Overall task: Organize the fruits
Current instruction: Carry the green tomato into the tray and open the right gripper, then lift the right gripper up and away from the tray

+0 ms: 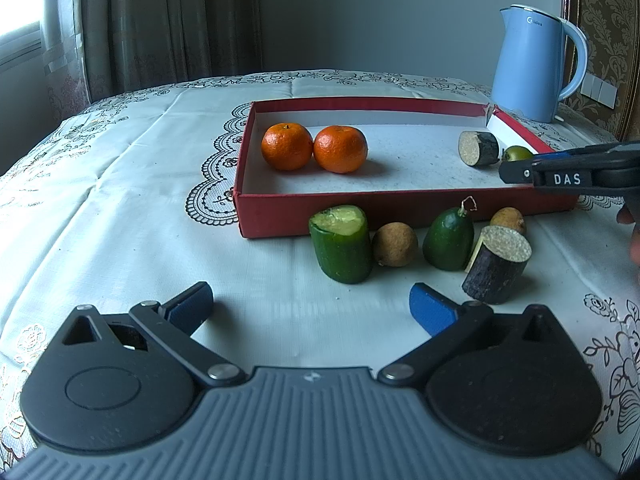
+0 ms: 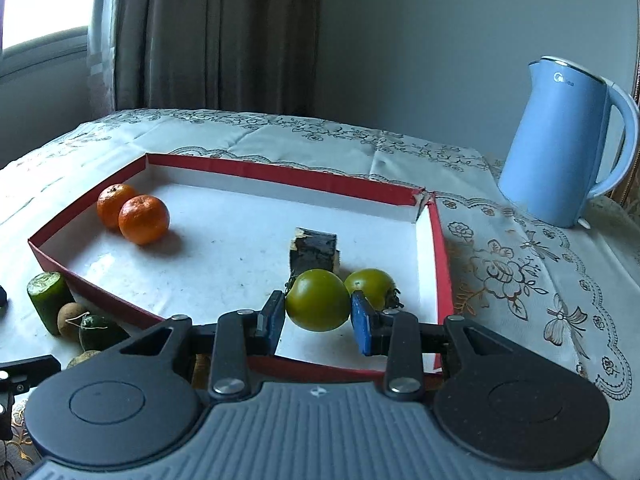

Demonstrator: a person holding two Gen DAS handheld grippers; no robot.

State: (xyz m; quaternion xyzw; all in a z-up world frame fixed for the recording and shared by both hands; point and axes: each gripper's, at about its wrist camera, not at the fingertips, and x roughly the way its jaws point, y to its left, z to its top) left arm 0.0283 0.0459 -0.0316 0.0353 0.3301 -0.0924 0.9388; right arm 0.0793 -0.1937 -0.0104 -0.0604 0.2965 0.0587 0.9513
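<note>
A red box [image 1: 400,216] with a white floor holds two oranges [image 1: 287,146] [image 1: 340,149], a dark sugarcane piece [image 1: 478,148] and green fruit [image 1: 517,153]. My right gripper [image 2: 318,316] is shut on a green fruit [image 2: 318,300] over the box's front right; a second green fruit [image 2: 372,280] sits just behind it. My left gripper [image 1: 310,308] is open and empty above the cloth. Ahead of it, outside the box, lie a cut cucumber [image 1: 342,244], a cucumber end [image 1: 448,240], two longans [image 1: 395,245] [image 1: 508,219] and a sugarcane piece [image 1: 498,264].
A blue kettle [image 2: 560,144] stands on the table at the back right, beyond the box. A lace tablecloth [image 1: 120,220] covers the table. Curtains and a window are at the back left.
</note>
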